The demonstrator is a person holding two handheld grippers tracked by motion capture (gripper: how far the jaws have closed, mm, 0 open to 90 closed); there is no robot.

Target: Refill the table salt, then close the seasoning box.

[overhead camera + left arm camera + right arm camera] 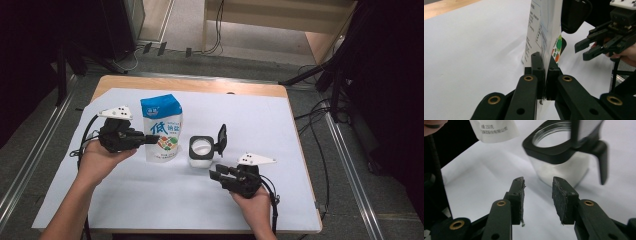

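On the desk (125, 210) a pouch (162, 127) stands upright, left of a jar (201, 152) whose hinged lid (221, 140) stands open on its right side. The left claw (150, 139) meets the pouch from the left. The right claw (216, 172) sits just in front of the jar, apart from it.

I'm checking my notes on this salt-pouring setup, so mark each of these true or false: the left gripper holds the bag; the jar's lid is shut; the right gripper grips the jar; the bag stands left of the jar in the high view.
1. The left gripper holds the bag: true, clamped on its edge.
2. The jar has its lid shut: false, the lid is flipped open and stands up.
3. The right gripper grips the jar: false, its jaws are open and short of it.
4. The bag stands left of the jar in the high view: true.
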